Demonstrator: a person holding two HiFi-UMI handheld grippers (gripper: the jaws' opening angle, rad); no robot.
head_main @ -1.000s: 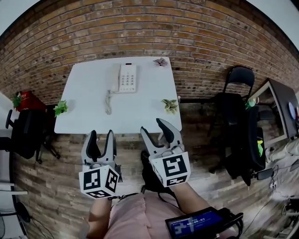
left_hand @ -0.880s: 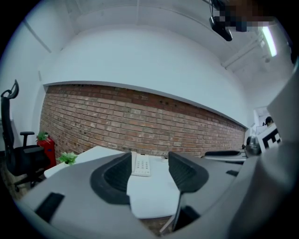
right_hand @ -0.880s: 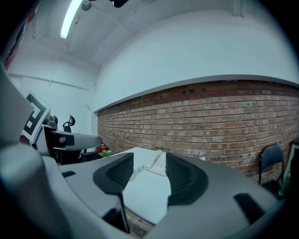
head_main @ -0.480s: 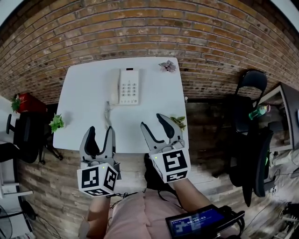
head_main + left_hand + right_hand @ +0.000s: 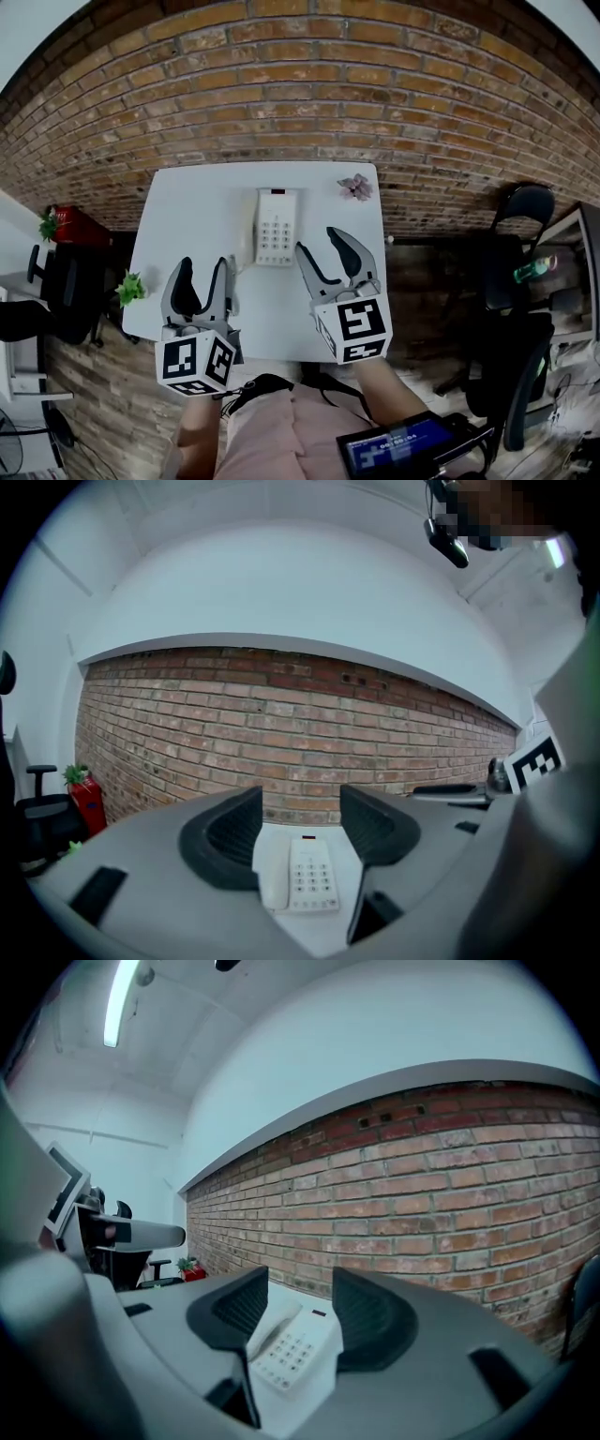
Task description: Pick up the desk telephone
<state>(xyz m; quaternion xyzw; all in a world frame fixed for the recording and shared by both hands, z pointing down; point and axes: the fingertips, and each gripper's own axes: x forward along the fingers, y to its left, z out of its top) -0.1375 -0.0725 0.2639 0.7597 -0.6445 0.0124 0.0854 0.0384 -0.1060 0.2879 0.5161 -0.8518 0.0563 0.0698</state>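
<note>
Standing flat on the table (image 5: 178, 206) is one phone (image 5: 277, 227), midway across its width and nearer the far edge, with the handset on its left side. Two grippers counted. The left gripper (image 5: 203, 267) hangs over the near edge, jaws partly apart and empty. The right gripper (image 5: 320, 244) sits just right of the phone's near end, jaws likewise partly apart and empty. Two plants counted: a pink plant (image 5: 355, 187) at the far right corner, a green plant (image 5: 131, 287) at the left edge.
</note>
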